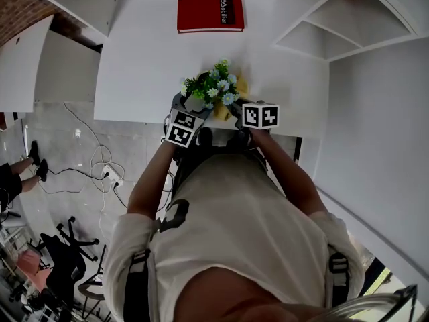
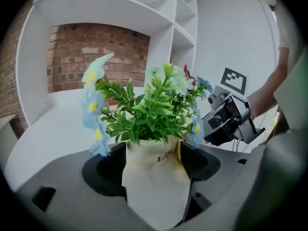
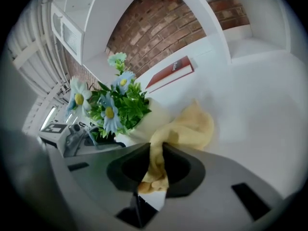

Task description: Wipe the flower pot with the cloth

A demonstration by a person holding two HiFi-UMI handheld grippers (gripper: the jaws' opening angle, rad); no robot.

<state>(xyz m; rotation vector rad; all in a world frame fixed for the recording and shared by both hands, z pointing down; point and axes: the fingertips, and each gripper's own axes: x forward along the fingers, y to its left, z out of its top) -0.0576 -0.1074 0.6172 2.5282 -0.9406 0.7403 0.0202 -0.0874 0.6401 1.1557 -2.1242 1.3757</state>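
A cream flower pot (image 2: 154, 174) with green leaves and pale blue flowers (image 2: 144, 107) sits between the jaws of my left gripper (image 2: 153, 170), which is shut on it. In the head view the plant (image 1: 211, 89) stands near the white table's front edge, with the left gripper (image 1: 184, 127) just below it. My right gripper (image 3: 153, 165) is shut on a yellow cloth (image 3: 185, 129), whose free end lies bunched against the pot's side (image 3: 154, 117). The cloth (image 1: 238, 89) peeks out right of the flowers in the head view, above the right gripper (image 1: 258, 116).
A red book (image 1: 210, 13) lies at the back of the white table (image 1: 134, 66). White shelf units (image 1: 348, 19) flank the table on both sides. Cables and a power strip (image 1: 110, 173) lie on the floor at left, near office chairs (image 1: 64, 260).
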